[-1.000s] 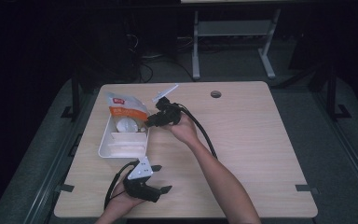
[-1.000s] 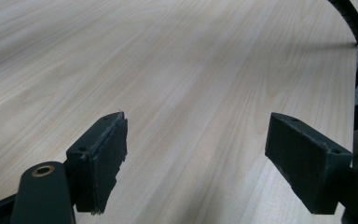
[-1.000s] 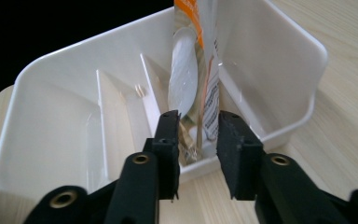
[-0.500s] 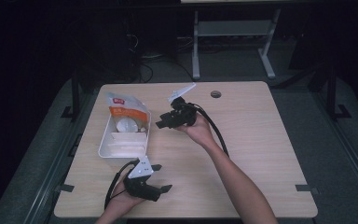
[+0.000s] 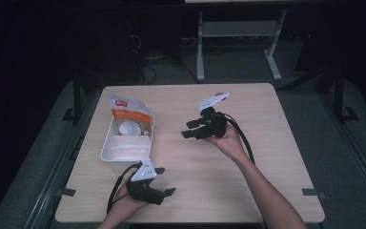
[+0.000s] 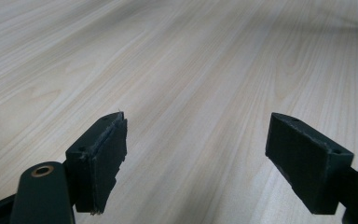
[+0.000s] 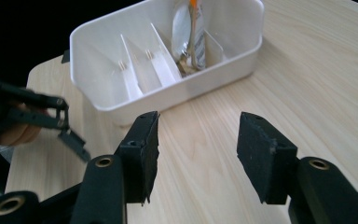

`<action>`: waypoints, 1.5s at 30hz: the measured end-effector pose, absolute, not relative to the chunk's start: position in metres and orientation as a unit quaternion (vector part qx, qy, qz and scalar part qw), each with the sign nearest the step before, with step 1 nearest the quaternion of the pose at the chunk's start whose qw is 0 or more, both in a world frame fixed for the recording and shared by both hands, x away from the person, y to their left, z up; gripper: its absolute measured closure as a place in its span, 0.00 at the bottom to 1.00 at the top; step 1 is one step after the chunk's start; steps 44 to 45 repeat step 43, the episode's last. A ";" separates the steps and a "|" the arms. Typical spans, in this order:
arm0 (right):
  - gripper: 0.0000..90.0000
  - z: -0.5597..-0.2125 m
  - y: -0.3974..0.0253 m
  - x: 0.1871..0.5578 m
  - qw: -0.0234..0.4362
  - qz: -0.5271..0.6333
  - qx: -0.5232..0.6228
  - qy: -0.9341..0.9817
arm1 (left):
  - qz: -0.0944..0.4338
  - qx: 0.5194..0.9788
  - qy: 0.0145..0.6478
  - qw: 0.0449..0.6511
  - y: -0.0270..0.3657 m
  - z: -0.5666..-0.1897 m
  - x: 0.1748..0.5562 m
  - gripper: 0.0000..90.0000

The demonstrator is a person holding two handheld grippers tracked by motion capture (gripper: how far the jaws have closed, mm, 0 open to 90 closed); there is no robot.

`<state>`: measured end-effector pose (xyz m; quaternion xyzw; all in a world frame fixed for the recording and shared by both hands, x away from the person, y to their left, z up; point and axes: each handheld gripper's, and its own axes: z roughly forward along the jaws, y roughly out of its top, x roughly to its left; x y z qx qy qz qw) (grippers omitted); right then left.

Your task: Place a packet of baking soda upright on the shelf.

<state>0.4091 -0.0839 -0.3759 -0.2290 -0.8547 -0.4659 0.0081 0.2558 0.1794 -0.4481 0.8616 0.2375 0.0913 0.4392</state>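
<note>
A white divided tray (image 5: 106,151) sits at the table's left, holding an orange-and-white pouch (image 5: 128,113) and a round white item (image 5: 129,128). My right gripper (image 5: 187,130) hovers open at mid-table, to the right of the tray, with nothing between its jaws. In the right gripper view the tray (image 7: 135,100) lies ahead of the open gripper (image 7: 198,144), the pouch (image 7: 189,32) leaning in its far compartment. My left gripper (image 5: 167,195) rests open near the front edge. The left gripper view shows the left gripper (image 6: 196,154) standing wide apart over bare wood.
The wooden table (image 5: 267,143) has a small round hole behind the right gripper's grey plate (image 5: 213,100). A metal frame stand (image 5: 238,43) is on the dark floor beyond the table. The other hand's gripper (image 7: 37,116) shows at the left of the right gripper view.
My right gripper has drawn back from the tray toward the table's middle, its jaws empty. The left gripper has stayed in place near the front edge.
</note>
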 end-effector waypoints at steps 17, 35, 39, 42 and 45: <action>0.48 -0.390 -0.142 0.369 0.008 -0.464 -0.253 -0.849 | 0.094 0.860 0.244 0.438 0.180 -0.448 0.257 0.22; 0.44 -0.416 -0.181 0.321 0.013 -0.462 -0.268 -0.845 | 0.094 0.861 0.246 0.435 0.180 -0.450 0.258 0.22; 0.41 -0.424 -0.186 0.310 0.001 -0.462 -0.271 -0.844 | 0.093 0.862 0.244 0.435 0.179 -0.450 0.258 0.22; 0.39 -0.432 -0.191 0.304 0.005 -0.462 -0.277 -0.842 | 0.092 0.863 0.242 0.434 0.179 -0.450 0.258 0.22; 0.39 -0.434 -0.191 0.302 0.008 -0.462 -0.279 -0.842 | 0.093 0.863 0.241 0.433 0.178 -0.450 0.257 0.22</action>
